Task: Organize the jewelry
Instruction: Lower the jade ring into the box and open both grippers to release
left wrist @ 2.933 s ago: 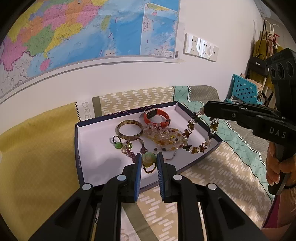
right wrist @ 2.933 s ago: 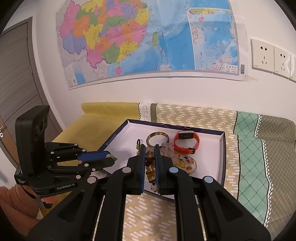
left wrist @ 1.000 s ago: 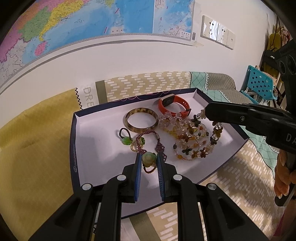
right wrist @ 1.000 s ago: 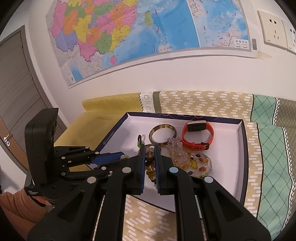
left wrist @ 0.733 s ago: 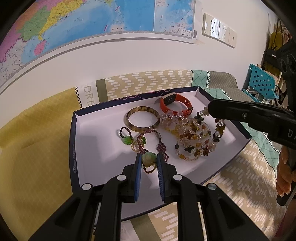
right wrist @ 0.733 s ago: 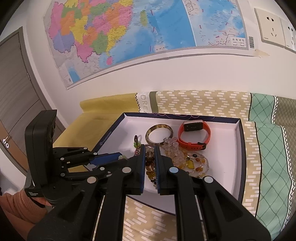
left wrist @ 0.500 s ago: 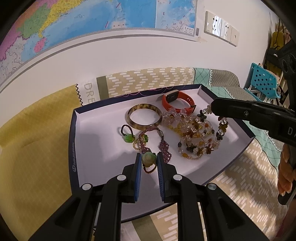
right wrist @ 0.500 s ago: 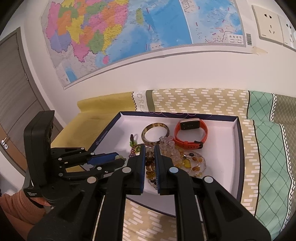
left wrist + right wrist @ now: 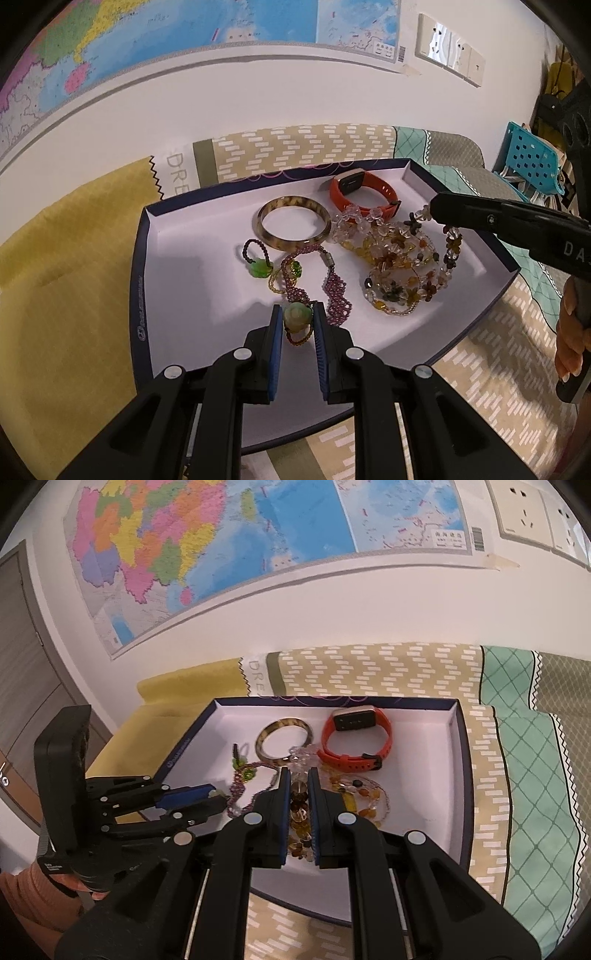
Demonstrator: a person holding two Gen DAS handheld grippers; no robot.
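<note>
A dark-rimmed white box tray [image 9: 177, 280] holds jewelry: a tortoiseshell bangle [image 9: 293, 226], an orange wristband [image 9: 364, 192], a purple bead necklace [image 9: 332, 291], a green-stone ring [image 9: 258, 266] and a pile of amber bead strands [image 9: 402, 266]. My left gripper [image 9: 298, 317] is shut on a pale green pendant bracelet [image 9: 297, 318] above the tray's near part. My right gripper [image 9: 298, 782] is shut on a flower-bead bracelet [image 9: 300, 812]; in the left wrist view its bead loop [image 9: 448, 254] hangs over the tray's right side.
The tray lies on a patchwork cloth, yellow at the left [image 9: 55, 266], beige patterned [image 9: 295, 144] and teal at the right [image 9: 528, 775]. A wall with a map [image 9: 221, 535] and sockets [image 9: 447, 61] stands behind. A blue chair [image 9: 532, 162] is at the far right.
Both grippers have come lower and closer over the tray. The flower-bead bracelet has sunk toward the amber bead pile. The green pendant stays gripped.
</note>
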